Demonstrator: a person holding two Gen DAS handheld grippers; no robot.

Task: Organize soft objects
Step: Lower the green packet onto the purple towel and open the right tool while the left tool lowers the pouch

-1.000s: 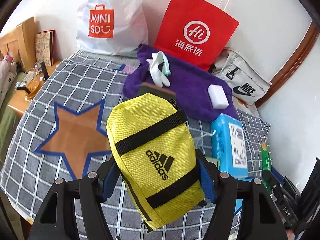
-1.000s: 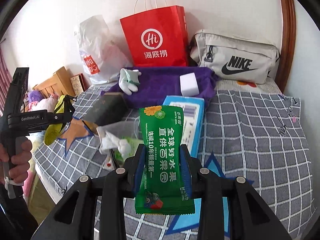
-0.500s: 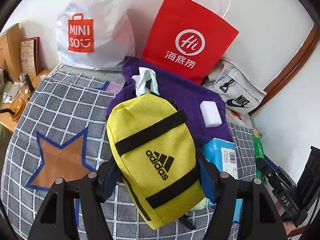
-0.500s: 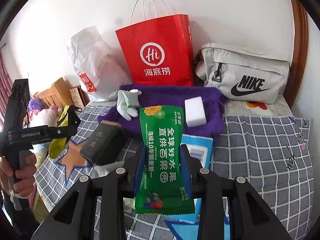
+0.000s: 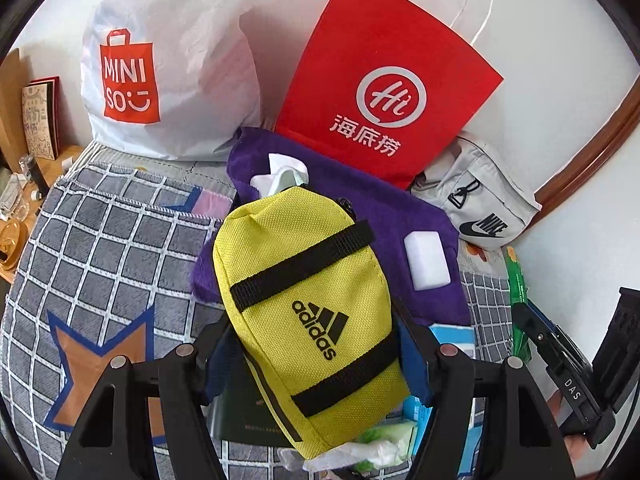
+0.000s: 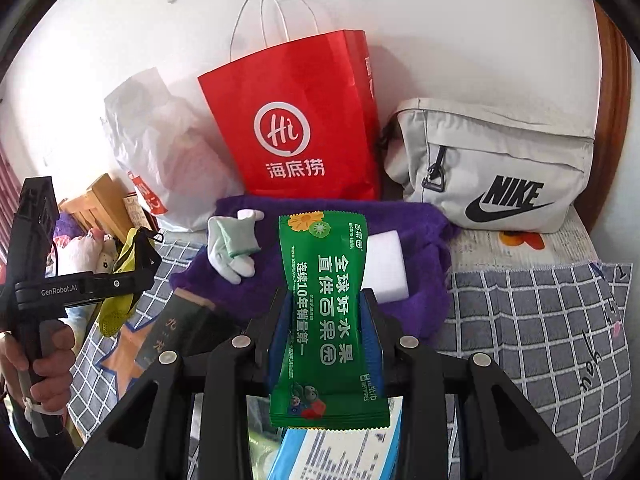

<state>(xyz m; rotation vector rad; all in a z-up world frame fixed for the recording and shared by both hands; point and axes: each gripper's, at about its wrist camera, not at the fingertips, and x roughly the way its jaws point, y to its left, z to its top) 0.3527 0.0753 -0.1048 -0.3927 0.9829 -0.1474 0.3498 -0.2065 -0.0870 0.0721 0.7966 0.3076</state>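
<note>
1. A bed covered in a grey checked blanket (image 5: 104, 240) with orange stars edged in blue fills the lower half of both views.
2. Against the white wall in the upper part of each frame stand a red paper bag (image 6: 296, 120) with white rope handles, a white plastic shopping bag (image 5: 168, 60) to its left, and a pale grey waist bag (image 6: 492, 164) with a black logo to its right.
3. A purple towel (image 6: 420, 224) lies crumpled at the foot of the red bag, mid-frame. On it rest a white glove (image 6: 234, 240) and a white sponge block (image 5: 426, 260).
4. The yellow pouch (image 5: 308, 320) sits at centre of the left wrist view. It is woven fabric, softly rounded, with two black straps and a black logo. The left gripper (image 5: 316, 344) clamps its sides, jaws fairly wide apart around its bulk.
5. The green wet-wipes packet (image 6: 326, 312) stands upright at centre of the right wrist view: glossy, flat, white Chinese lettering, fruit pictures at top and bottom. The right gripper (image 6: 326, 320) pinches it at the waist, jaws narrow.
6. A hand (image 6: 44, 364) at the lower left edge of the right view holds the left gripper's handle.
</note>
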